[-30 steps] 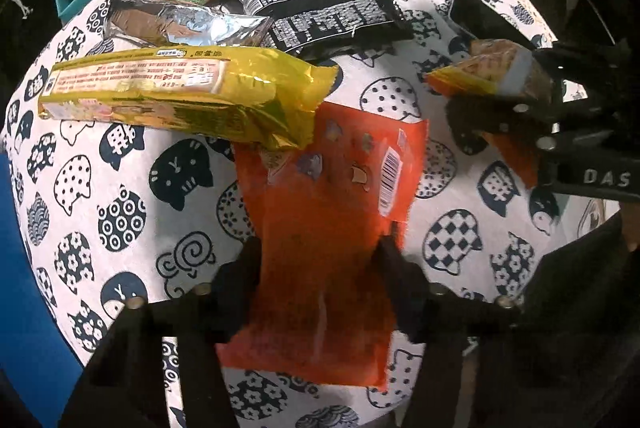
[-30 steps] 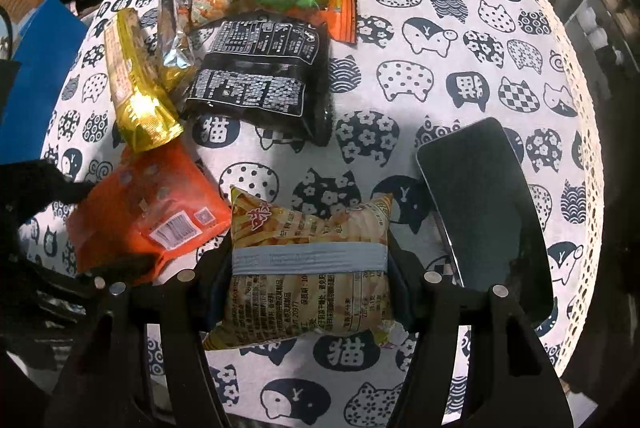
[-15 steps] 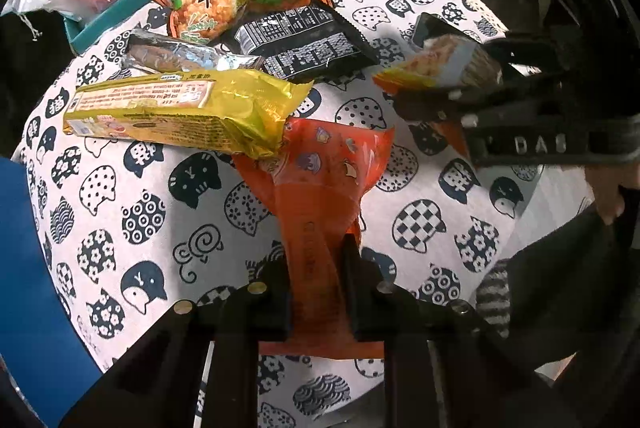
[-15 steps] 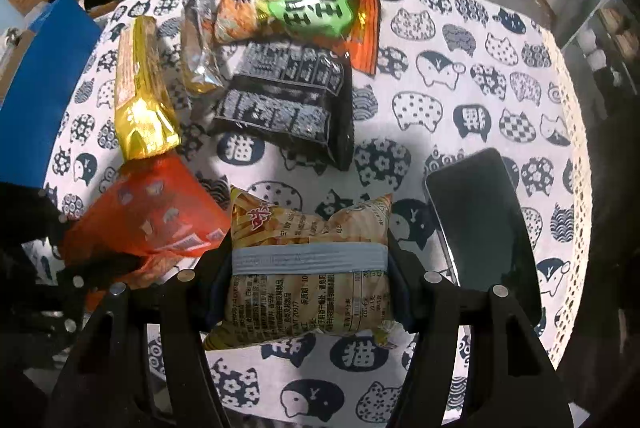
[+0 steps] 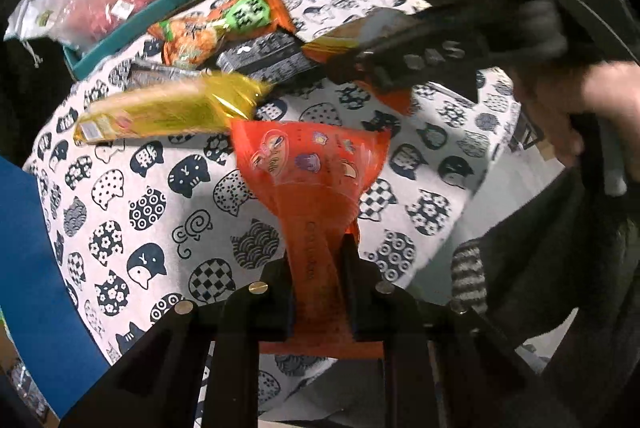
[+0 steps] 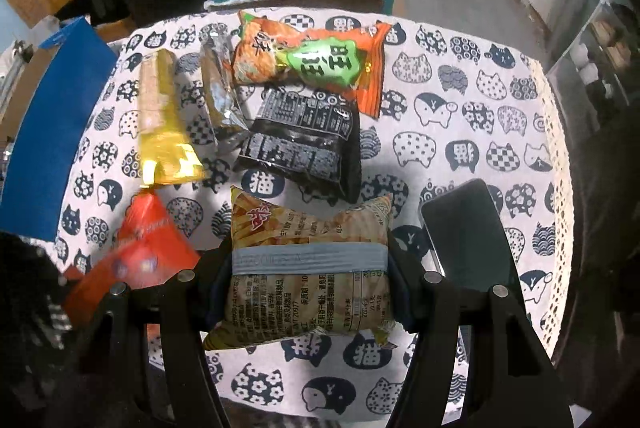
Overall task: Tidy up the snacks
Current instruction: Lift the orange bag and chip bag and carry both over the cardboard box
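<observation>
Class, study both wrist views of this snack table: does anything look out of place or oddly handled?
One item is no snack: a black phone lies near the table's right edge. Also, the left gripper pinches the orange packet so tightly that its lower end is scrunched narrow.

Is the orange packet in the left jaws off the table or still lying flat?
Off the table, it seems: the orange packet stands up from the left gripper, pinched narrow between shut jaws, fanning out above the tablecloth.

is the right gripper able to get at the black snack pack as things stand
Probably not yet. The right gripper is shut on the fries snack bag, so its jaws are full. The black snack pack lies just ahead on the cat-print tablecloth with nothing on top of it; free the jaws first.
</observation>
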Demonstrator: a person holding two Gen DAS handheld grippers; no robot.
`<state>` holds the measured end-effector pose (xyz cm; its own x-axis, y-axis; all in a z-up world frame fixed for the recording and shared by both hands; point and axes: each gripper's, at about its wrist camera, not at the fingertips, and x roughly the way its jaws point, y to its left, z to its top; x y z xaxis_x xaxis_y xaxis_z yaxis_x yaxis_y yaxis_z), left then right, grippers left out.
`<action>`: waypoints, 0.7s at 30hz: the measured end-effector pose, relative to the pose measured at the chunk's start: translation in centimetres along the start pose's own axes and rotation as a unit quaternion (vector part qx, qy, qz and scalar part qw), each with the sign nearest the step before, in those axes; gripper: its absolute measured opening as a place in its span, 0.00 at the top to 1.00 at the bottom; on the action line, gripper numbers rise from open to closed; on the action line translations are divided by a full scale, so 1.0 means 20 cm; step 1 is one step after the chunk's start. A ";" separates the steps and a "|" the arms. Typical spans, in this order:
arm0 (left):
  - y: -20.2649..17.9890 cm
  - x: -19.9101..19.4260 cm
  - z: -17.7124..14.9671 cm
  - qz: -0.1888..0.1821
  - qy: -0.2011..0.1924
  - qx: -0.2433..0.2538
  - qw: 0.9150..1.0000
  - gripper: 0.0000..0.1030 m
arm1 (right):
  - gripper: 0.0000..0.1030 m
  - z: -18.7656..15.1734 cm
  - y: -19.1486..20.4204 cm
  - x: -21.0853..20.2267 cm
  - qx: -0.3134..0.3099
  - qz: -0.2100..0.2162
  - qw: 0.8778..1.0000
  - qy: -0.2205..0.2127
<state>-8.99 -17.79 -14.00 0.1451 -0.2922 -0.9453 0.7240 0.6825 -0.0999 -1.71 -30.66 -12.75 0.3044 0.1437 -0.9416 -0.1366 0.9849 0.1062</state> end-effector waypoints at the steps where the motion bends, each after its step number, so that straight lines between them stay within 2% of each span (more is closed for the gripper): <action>1: -0.01 -0.02 0.00 0.001 -0.004 0.003 1.000 0.82 | 0.39 0.00 0.00 0.00 0.000 -0.001 1.000 -0.002; 8: 0.02 -0.13 -0.02 0.005 -0.024 -0.012 1.000 0.82 | 0.39 0.01 0.01 -0.06 0.006 -0.006 1.000 -0.015; 21: 0.28 -0.33 -0.02 0.069 -0.072 -0.063 0.993 0.82 | 0.39 0.10 0.13 -0.20 -0.007 -0.005 0.999 -0.049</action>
<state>-6.22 -11.81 -8.34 0.3388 -0.2757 -0.8995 0.6021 0.7982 -0.0179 -1.41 -28.49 -8.07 0.3961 0.1431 -0.9070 -0.1455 0.9851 0.0918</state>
